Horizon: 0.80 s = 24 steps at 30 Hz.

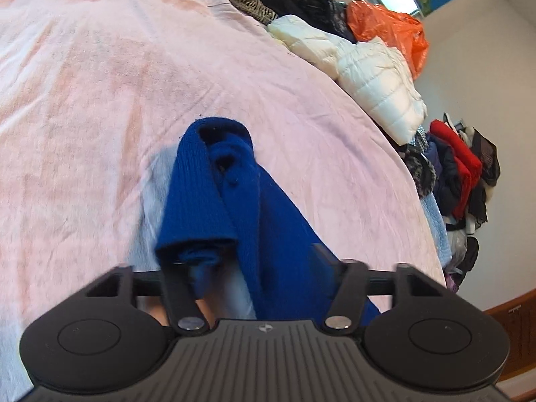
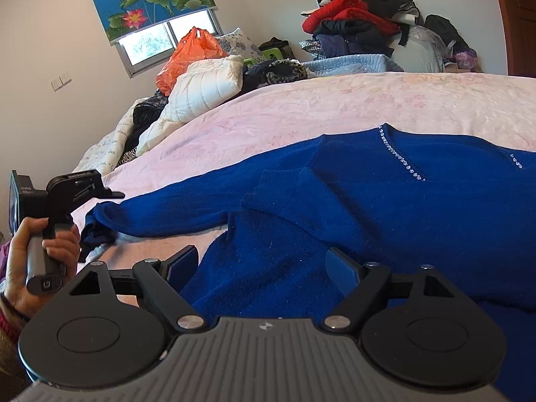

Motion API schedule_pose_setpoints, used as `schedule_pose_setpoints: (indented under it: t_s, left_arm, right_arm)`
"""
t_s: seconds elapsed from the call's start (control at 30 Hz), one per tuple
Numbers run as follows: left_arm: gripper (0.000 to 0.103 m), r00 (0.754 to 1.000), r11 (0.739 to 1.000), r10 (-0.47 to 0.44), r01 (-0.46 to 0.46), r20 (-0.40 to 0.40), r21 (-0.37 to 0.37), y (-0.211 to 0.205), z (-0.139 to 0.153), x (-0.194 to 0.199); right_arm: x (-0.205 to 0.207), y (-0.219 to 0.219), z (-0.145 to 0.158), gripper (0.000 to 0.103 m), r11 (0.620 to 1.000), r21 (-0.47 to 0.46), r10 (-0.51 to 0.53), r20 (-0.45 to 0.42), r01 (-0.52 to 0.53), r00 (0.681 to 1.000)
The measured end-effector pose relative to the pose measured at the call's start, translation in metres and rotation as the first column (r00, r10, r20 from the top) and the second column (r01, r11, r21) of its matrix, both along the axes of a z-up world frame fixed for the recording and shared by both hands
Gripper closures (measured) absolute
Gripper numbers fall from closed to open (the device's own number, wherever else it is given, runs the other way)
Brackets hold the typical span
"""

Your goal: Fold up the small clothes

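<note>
Blue sweater [image 2: 351,201] lies flat on the pink bed [image 2: 335,107]. It is soft and floppy. Left gripper [image 1: 254,261] maybe pinches the sleeve cuff [image 1: 197,234]. Right gripper [image 2: 264,264] fingers are spread apart at the hem.

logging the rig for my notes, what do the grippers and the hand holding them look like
Both grippers, left and right, are matte black plastic with a ribbed grey centre plate, round side discs, silver pivot screws and blue finger pads. The bare left hand grips a grey handle; a red cuff shows at the wrist.
</note>
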<state>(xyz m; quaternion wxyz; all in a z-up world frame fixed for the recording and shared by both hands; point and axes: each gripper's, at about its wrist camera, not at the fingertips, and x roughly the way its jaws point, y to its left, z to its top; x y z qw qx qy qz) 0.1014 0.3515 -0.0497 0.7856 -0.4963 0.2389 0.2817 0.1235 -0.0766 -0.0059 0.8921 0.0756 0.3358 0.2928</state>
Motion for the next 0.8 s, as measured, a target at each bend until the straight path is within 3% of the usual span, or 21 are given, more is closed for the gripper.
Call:
schedule_pose_setpoints:
  t_s: [0.1,0.17,0.33,0.37,0.47,0.5,0.6,0.7,0.8]
  left_arm:
    - [0.088,1.000,0.999,0.016,-0.016,-0.015,-0.037,0.008,-0.006,0.001]
    - [0.096,1.000,1.000,0.017,-0.017,-0.020,-0.007,0.007,-0.005,0.001]
    - [0.099,0.999,0.982,0.015,-0.007,-0.039,0.190,-0.008,0.015,-0.003]
    - [0.099,0.999,0.971,0.023,-0.015,-0.030,0.240,-0.012,0.022,-0.005]
    - [0.099,0.999,0.905,0.023,-0.001,-0.047,0.425,-0.030,0.042,-0.002]
    - [0.099,0.997,0.894,0.000,0.032,-0.073,0.446,-0.033,0.044,0.005]
    - [0.099,0.989,0.896,-0.055,0.109,-0.135,0.430,-0.041,0.043,0.020]
    - [0.099,0.981,0.838,-0.107,0.177,-0.162,0.517,-0.066,0.051,0.031]
    - [0.099,0.964,0.726,-0.194,0.267,-0.184,0.633,-0.109,0.063,0.041]
  right_arm:
    - [0.000,-0.001,-0.001,0.017,1.000,0.001,-0.005,-0.005,0.005,1.000]
    - [0.000,-0.002,-0.002,0.017,1.000,-0.004,-0.007,-0.009,0.007,1.000]
    - [-0.003,-0.011,-0.001,0.017,1.000,-0.004,-0.018,-0.002,0.018,1.000]
    - [-0.004,-0.013,0.000,0.017,1.000,-0.005,-0.019,0.003,0.019,1.000]
    - [-0.008,-0.019,0.004,0.016,0.999,-0.020,-0.026,0.026,0.027,0.999]
    - [-0.008,-0.022,0.004,0.014,0.999,-0.026,-0.031,0.031,0.031,0.999]
    - [-0.008,-0.032,0.002,0.014,0.998,-0.017,-0.058,0.019,0.059,0.998]
    - [-0.010,-0.045,0.001,0.014,0.996,-0.011,-0.083,0.021,0.083,0.996]
    - [-0.010,-0.058,0.000,0.014,0.994,-0.010,-0.112,0.017,0.113,0.994]
